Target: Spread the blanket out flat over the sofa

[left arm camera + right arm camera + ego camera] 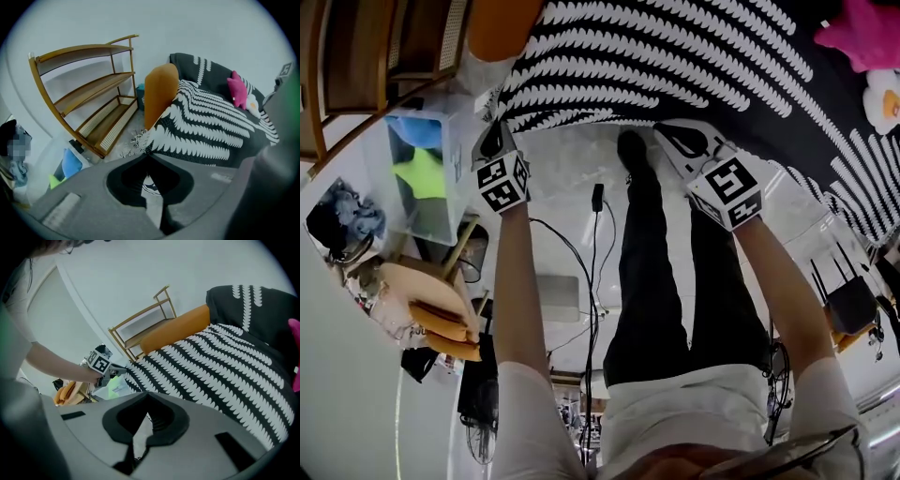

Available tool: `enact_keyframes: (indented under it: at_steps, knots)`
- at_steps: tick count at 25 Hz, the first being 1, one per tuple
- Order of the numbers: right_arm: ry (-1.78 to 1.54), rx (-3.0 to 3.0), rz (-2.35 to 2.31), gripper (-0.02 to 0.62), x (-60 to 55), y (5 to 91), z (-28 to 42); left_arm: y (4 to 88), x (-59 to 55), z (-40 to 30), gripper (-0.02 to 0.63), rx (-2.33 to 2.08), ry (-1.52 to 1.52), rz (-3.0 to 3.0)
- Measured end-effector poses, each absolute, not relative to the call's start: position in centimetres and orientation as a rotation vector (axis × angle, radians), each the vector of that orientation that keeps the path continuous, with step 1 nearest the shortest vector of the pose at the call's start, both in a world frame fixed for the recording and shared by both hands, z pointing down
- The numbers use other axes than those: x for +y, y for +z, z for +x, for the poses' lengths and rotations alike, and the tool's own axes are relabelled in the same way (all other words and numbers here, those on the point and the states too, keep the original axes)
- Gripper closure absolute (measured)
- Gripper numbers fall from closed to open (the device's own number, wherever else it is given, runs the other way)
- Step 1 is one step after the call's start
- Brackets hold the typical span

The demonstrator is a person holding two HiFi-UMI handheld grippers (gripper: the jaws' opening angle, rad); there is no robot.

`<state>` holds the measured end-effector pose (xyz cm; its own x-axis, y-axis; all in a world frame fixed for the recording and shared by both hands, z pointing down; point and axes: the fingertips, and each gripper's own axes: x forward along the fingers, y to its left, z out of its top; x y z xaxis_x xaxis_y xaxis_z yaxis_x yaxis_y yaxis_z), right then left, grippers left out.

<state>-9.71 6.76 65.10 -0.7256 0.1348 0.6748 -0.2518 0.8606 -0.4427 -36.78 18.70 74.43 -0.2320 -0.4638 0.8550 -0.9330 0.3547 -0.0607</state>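
Pinching the near hem, both tools are clamped on the blanket (pixel 694 56) — left gripper (pixel 146 155) at the fringed nine-o'clock corner, right gripper (pixel 147 394) toward three. Blanket drapes the sofa (pixel 159 89) at twelve; looks soft, light, limp — hold it by hem and corners.

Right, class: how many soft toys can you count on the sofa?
2. A pink toy lies in the head view's top right corner; a white-and-orange toy sits just below it. More may lie out of frame.
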Motion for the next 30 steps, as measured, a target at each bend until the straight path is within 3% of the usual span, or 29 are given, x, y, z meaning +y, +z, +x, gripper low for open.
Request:
enact_keyframes:
  at_steps: [7,10,15,30]
  knots:
    - [0.689,-2.269,0.102,0.595,6.7,67.9,-8.7,79.0,17.6,-38.3,0.578,-1.829,0.786,1.141]
    - [0.687,-2.264,0.113,0.595,6.7,68.4,-8.3,79.6,17.4,-38.9,0.508,-1.842,0.793,1.093]
    - [0.681,-2.270,0.127,0.595,6.6,67.3,-7.9,79.2,18.4,-37.9,0.462,-1.829,0.768,1.058]
    - [0.562,-2.339,0.200,0.595,3.4,57.1,-6.0,68.6,13.6,-29.8,0.454,-1.808,0.585,1.226]
